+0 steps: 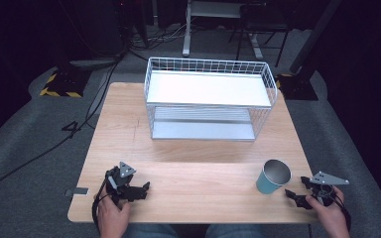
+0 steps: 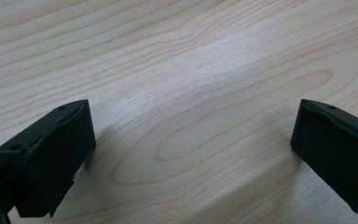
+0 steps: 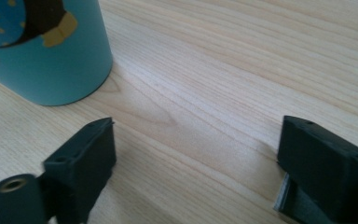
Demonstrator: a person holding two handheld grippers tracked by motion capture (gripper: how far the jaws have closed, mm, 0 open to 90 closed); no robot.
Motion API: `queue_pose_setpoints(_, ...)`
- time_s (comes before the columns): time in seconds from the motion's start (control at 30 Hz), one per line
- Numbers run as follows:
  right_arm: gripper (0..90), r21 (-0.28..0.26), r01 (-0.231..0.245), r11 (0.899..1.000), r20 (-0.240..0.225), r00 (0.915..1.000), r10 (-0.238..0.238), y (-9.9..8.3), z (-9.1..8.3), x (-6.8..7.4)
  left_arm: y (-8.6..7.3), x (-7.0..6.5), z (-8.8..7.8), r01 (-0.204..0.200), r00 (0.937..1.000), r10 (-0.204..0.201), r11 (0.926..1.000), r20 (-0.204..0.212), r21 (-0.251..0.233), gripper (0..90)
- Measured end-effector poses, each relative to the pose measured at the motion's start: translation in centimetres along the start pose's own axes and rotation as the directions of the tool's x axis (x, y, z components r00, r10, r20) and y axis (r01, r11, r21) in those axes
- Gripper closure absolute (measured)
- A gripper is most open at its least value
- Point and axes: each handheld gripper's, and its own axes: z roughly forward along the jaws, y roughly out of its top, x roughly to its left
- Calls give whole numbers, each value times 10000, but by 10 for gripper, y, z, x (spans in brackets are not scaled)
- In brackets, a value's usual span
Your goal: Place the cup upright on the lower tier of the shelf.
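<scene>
Both jaws spread wide, the left gripper and right gripper rest on the wooden table, a teal cup just beside the right, seemingly awaiting pickup.

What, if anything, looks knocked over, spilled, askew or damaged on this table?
Nothing stands out. The cup stands upright on the table near the right gripper, nothing spilled around it. The wire rack sits square at the far side. Both grippers, left included, rest open on bare wood.

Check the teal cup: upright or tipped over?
Upright. The teal cup stands on its base on the table, open rim facing up.
</scene>
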Motion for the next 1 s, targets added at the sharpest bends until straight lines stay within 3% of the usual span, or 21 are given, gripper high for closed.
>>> queue_pose_setpoints(0.4, 166, -263, 136, 9996, -185, 9997, -141, 3, -13, 4, 1, 1, 1, -88, 9998, 88, 10000, 183, -33, 4)
queue_pose_setpoints(0.67, 161, -536, 154, 9984, -631, 9978, -188, 6, -40, 22, 2, 0, 2, -99, 9998, 99, 10000, 144, -11, 2)
queue_pose_setpoints(1.0, 160, -935, 138, 9955, -1195, 9925, -250, 18, -50, 46, 4, 0, 4, -149, 9998, 150, 9999, 146, -17, 0)
